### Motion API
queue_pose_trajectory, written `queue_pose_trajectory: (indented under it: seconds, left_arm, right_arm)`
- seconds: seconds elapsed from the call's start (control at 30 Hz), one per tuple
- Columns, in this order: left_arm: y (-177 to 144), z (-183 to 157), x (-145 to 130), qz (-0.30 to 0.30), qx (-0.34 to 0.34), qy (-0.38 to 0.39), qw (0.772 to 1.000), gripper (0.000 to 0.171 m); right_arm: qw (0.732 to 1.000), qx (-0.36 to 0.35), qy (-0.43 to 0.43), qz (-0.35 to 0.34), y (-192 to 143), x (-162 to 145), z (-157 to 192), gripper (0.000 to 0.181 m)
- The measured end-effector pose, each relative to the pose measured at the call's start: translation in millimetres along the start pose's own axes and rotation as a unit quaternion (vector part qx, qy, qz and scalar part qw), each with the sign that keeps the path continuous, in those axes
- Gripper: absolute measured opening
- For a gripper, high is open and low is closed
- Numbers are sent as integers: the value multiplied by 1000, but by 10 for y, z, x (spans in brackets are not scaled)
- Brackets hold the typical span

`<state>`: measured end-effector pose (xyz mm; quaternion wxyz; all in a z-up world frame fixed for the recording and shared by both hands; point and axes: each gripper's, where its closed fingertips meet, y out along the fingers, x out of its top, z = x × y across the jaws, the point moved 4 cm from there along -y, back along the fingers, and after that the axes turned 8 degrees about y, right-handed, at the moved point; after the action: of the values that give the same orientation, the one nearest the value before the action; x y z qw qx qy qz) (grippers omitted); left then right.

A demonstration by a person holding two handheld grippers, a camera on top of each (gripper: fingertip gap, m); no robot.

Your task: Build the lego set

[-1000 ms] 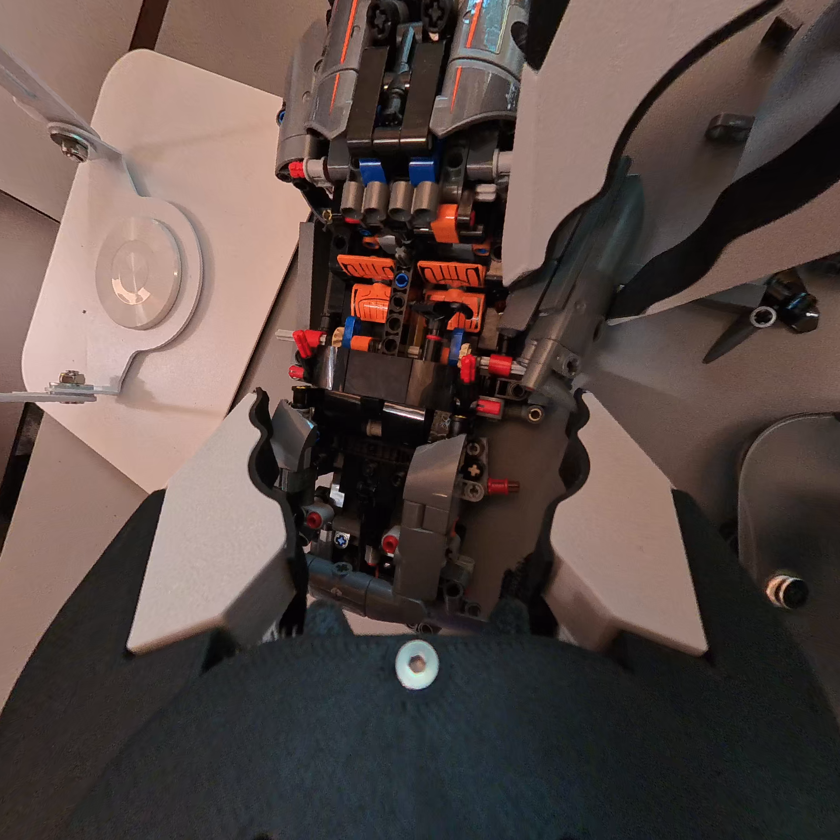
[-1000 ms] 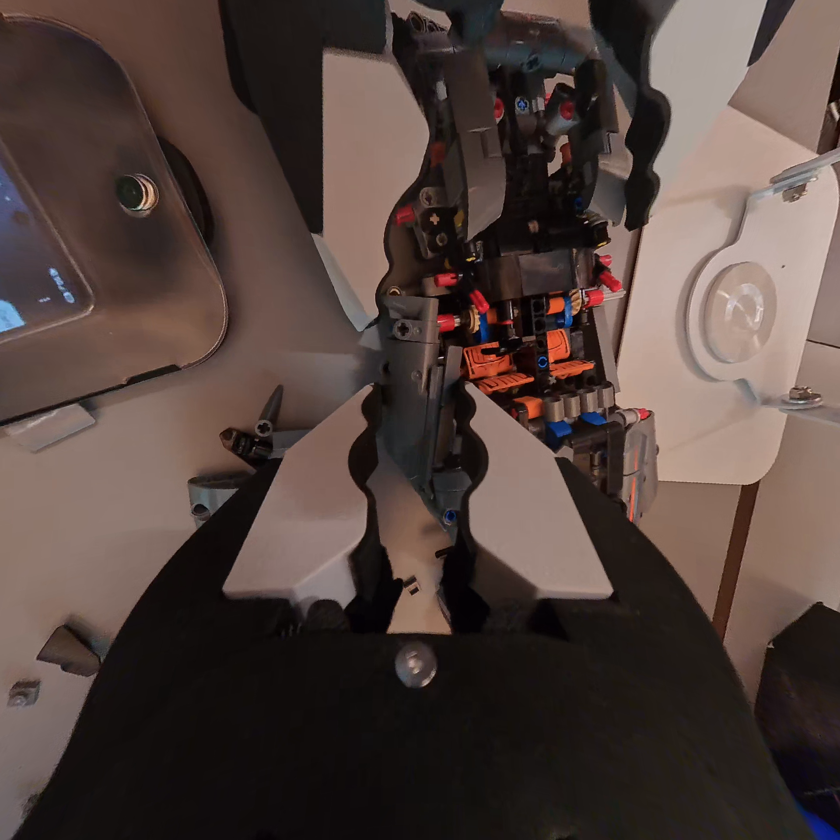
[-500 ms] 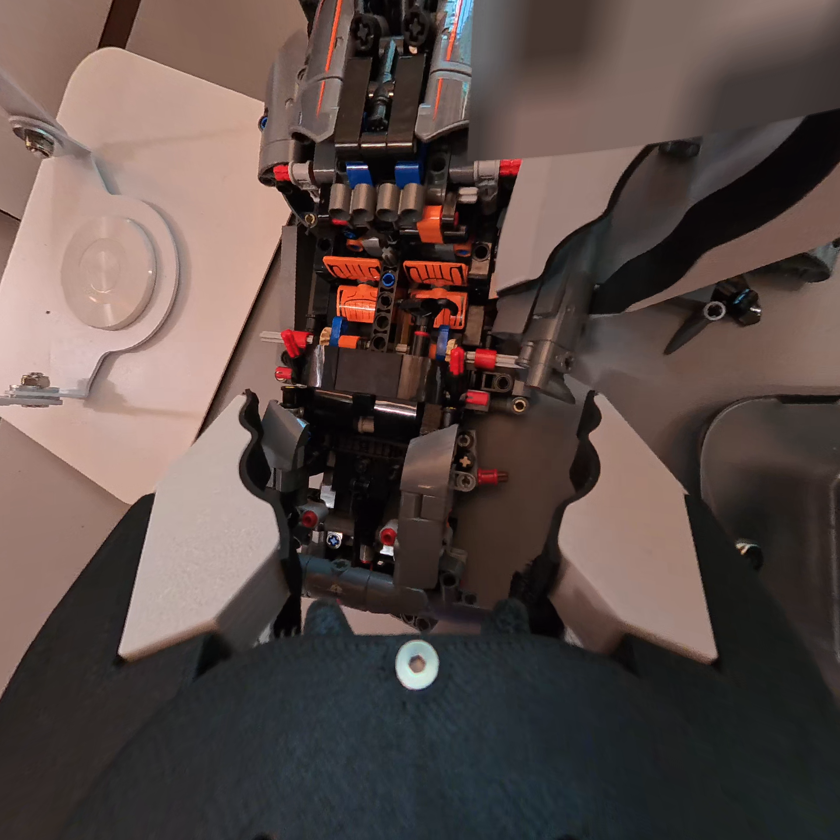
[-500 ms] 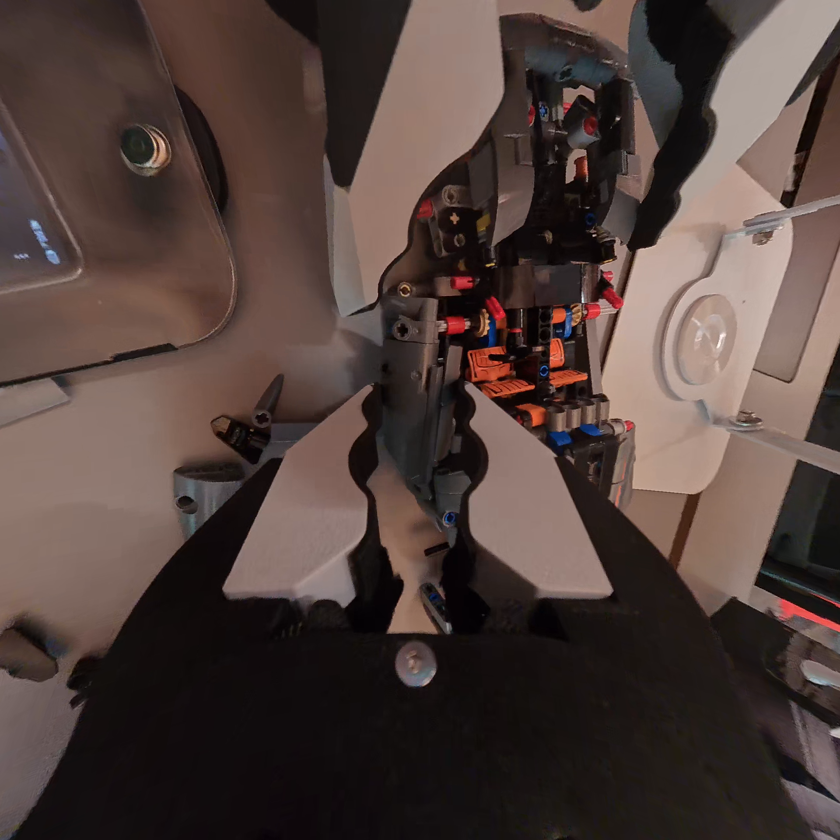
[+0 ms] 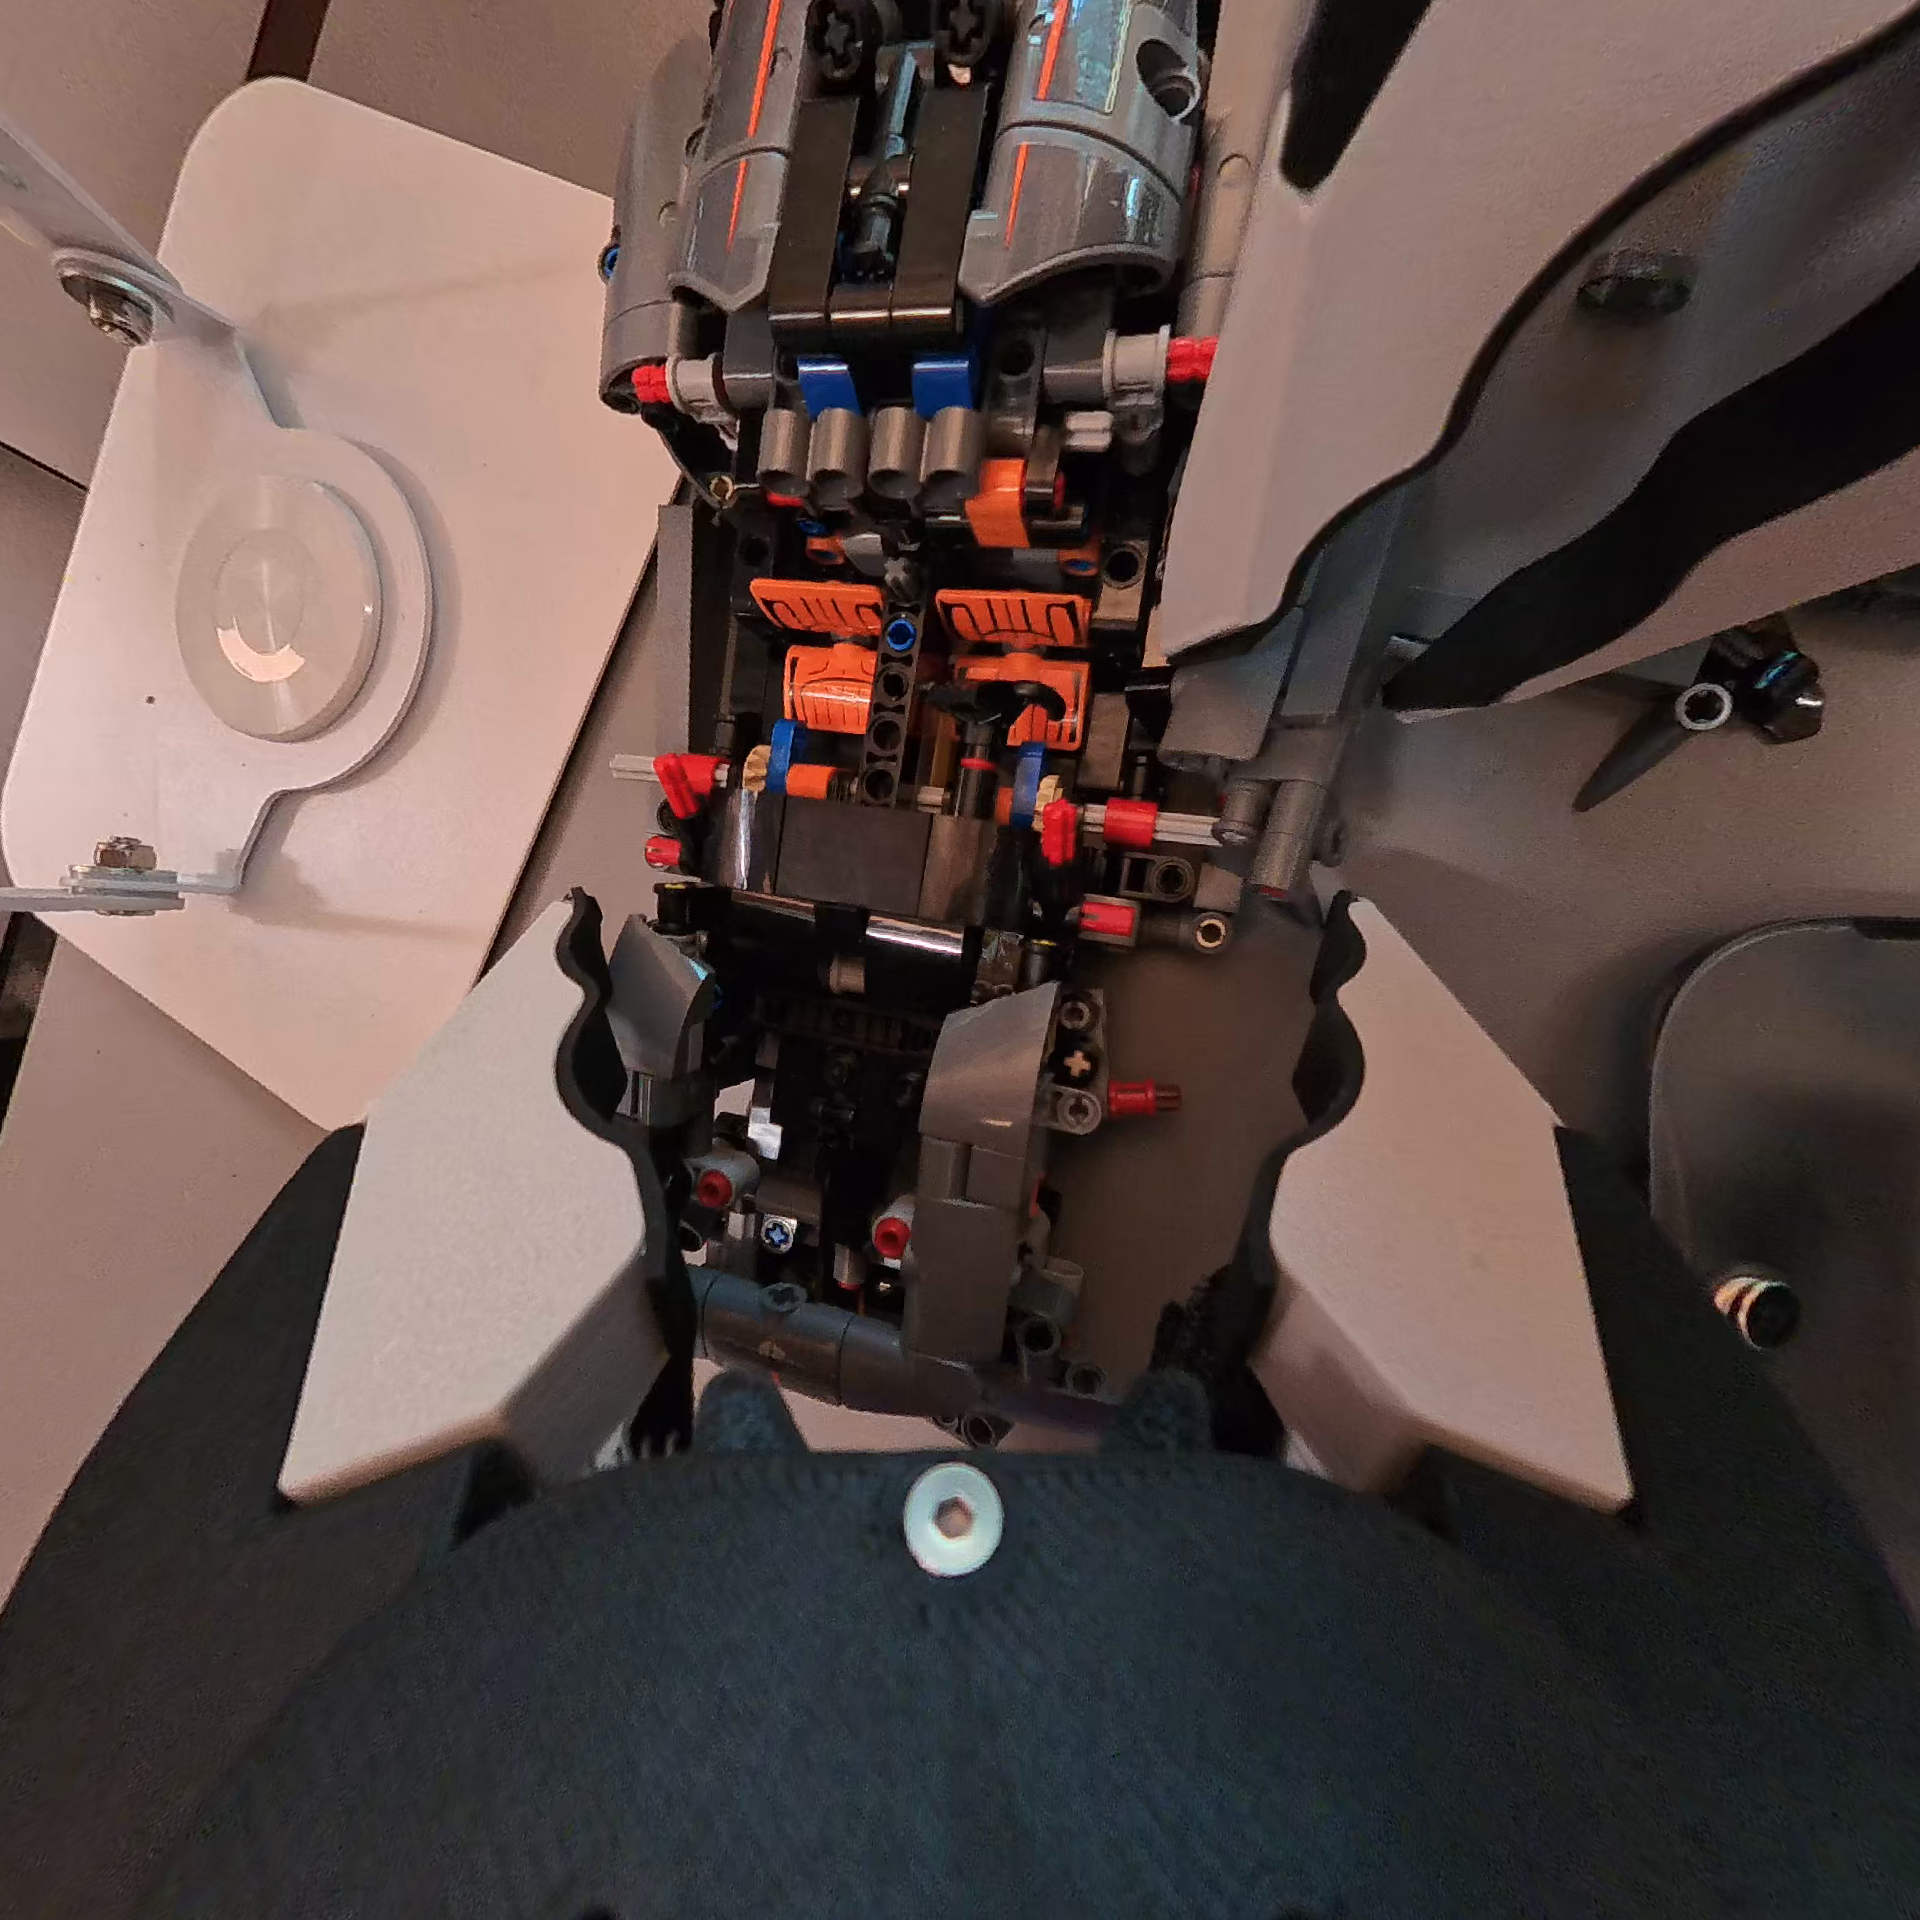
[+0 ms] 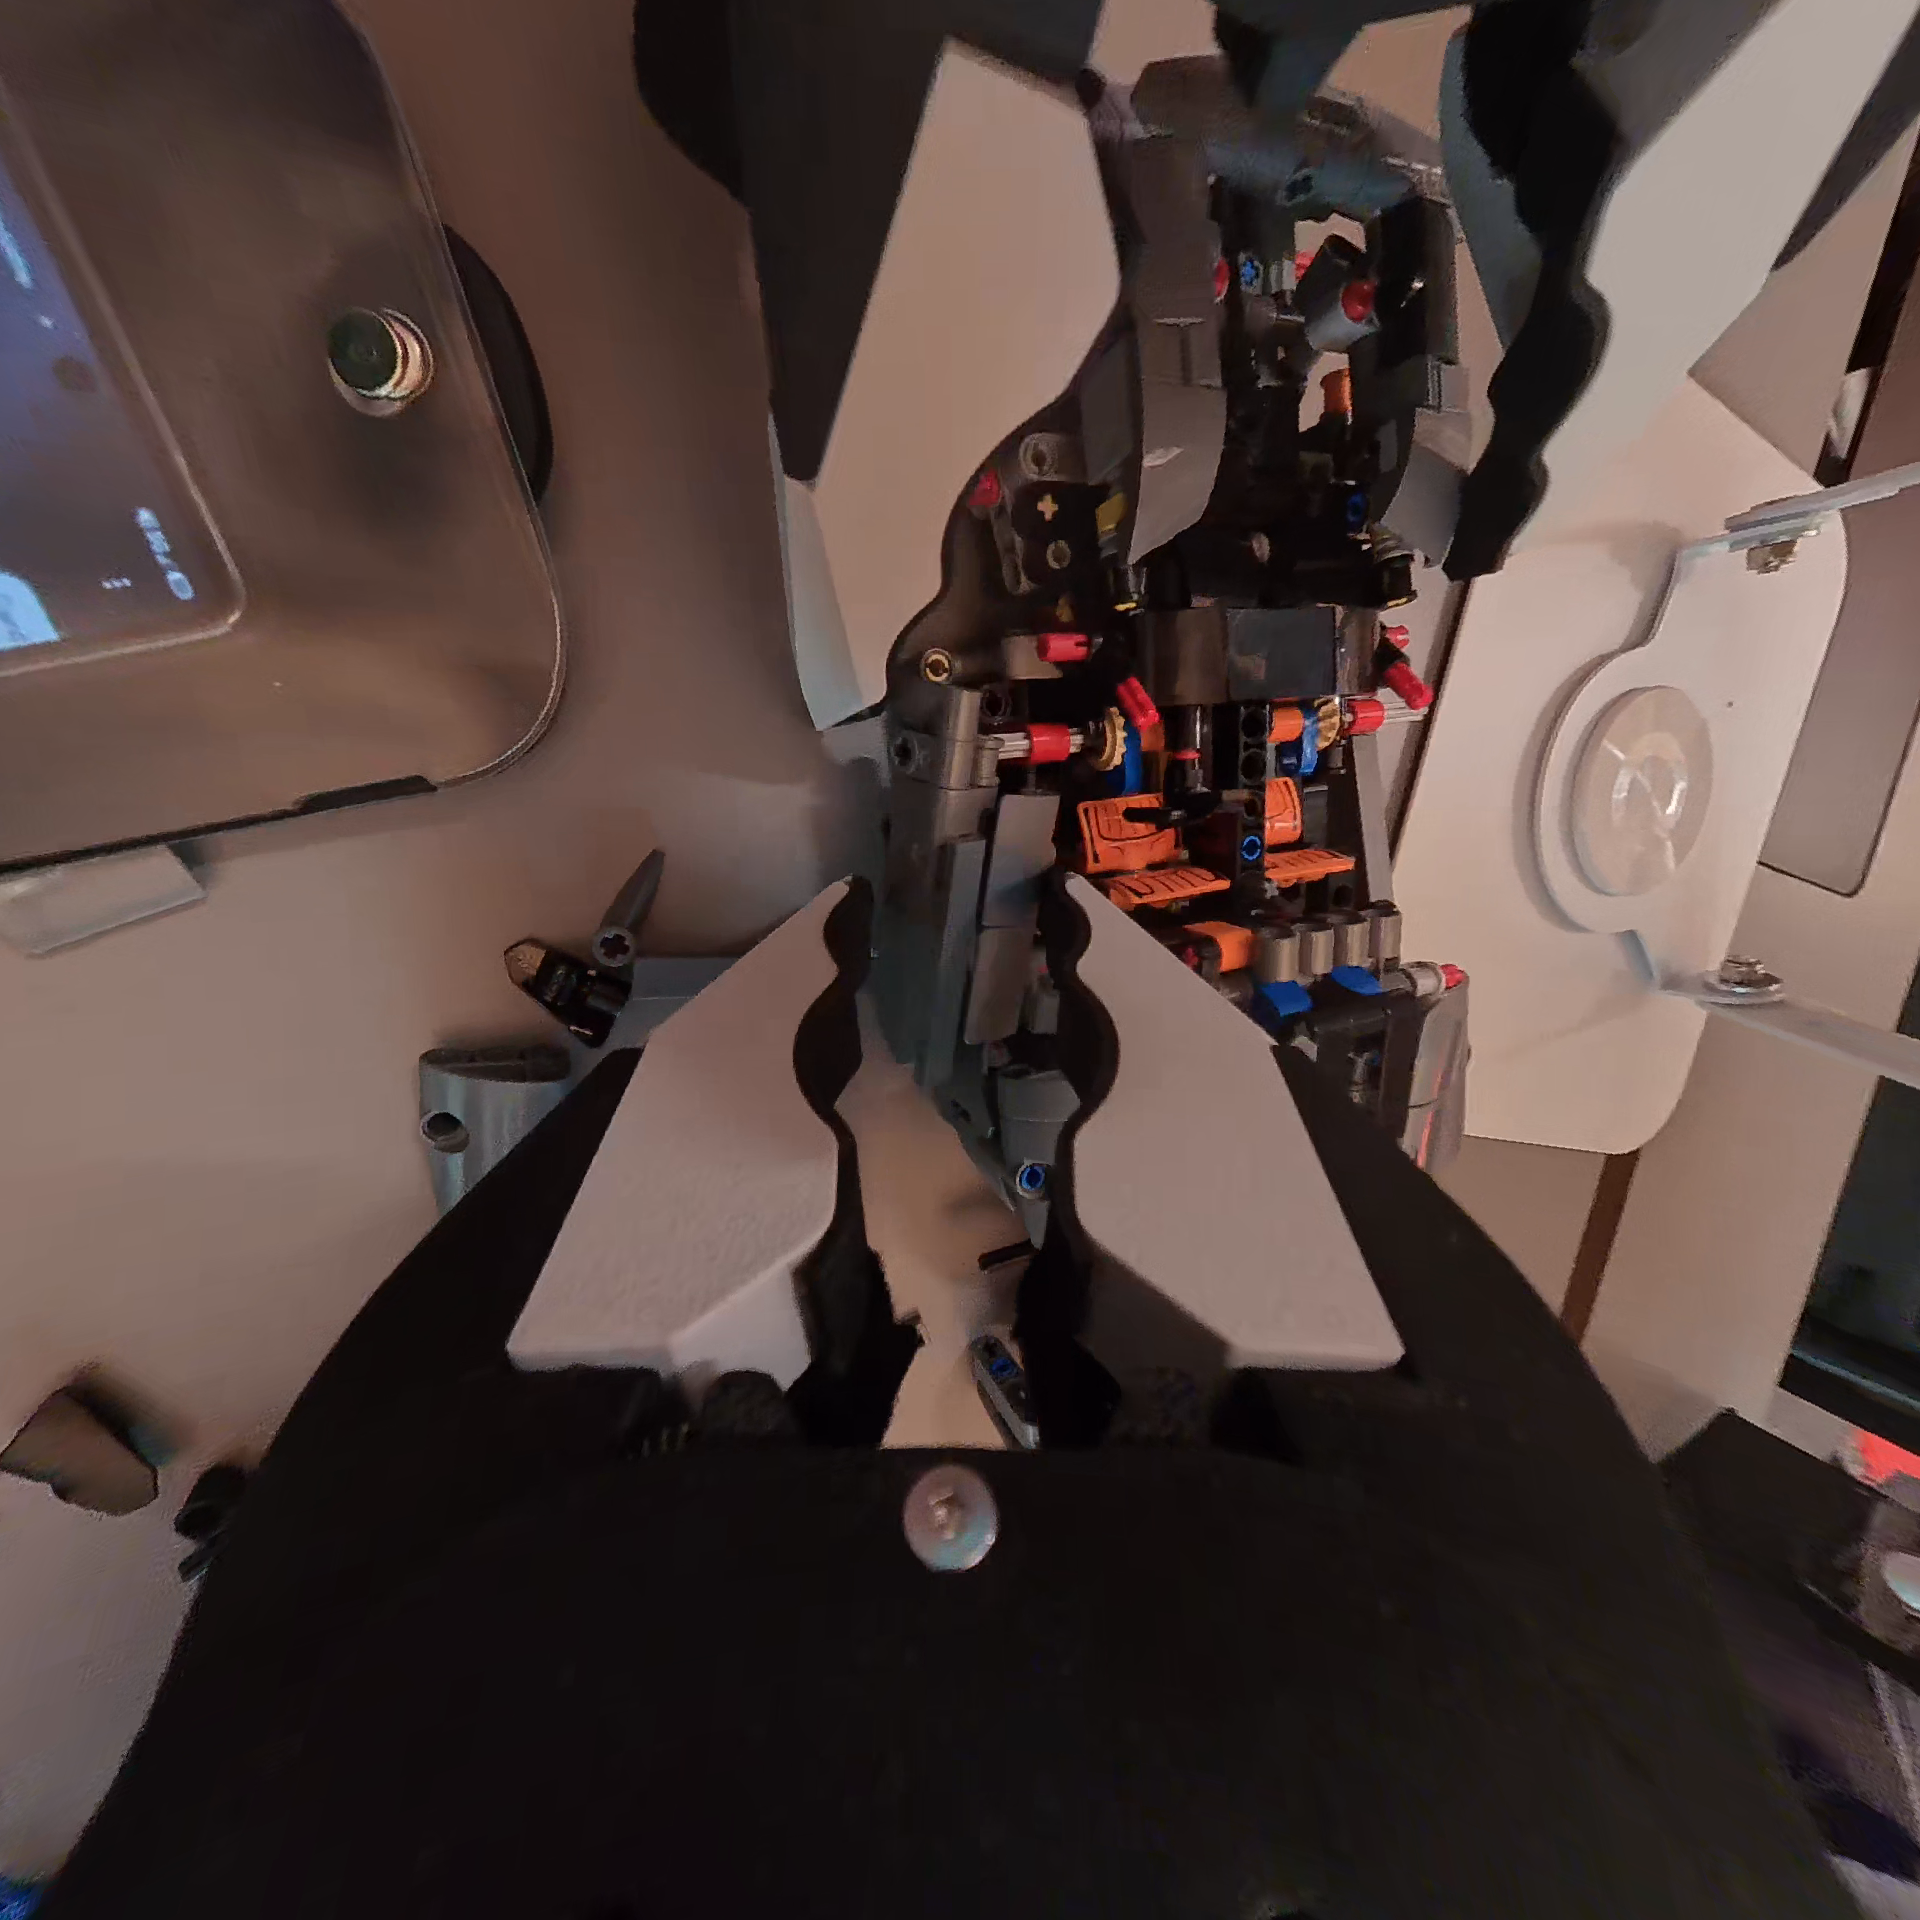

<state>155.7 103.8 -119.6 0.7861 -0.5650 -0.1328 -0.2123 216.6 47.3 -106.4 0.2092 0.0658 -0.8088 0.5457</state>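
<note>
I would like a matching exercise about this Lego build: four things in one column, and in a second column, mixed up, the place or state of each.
Things
1. left gripper
2. right gripper
3. round lens
4. loose black and grey piece

Places or states
A. lying on the table, apart from the model
B. set in a white plate beside the model
C. clamped on a grey side panel of the model
D. holding the model's wide end between its fingers

Pairs: 1-D, 2-C, 3-B, 4-A

surface: beige tabletop (image 5: pixel 125 1195) | fixture: white plate (image 5: pixel 436 343) | light: dim, warm
</note>
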Motion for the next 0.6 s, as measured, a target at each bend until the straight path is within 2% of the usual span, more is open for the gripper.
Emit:
queue_pose_trajectory:
  seconds: [0.17, 0.6]
  left_arm:
    - [13, 4, -9, 6, 6, 5, 1000, 131]
    - [12, -3, -3, 2, 0, -1, 1000, 133]
  right_arm:
    - [999, 31, 29, -13, -13, -24, -24, 27]
    - [1000, 6, 24, 7, 29, -14, -16, 25]
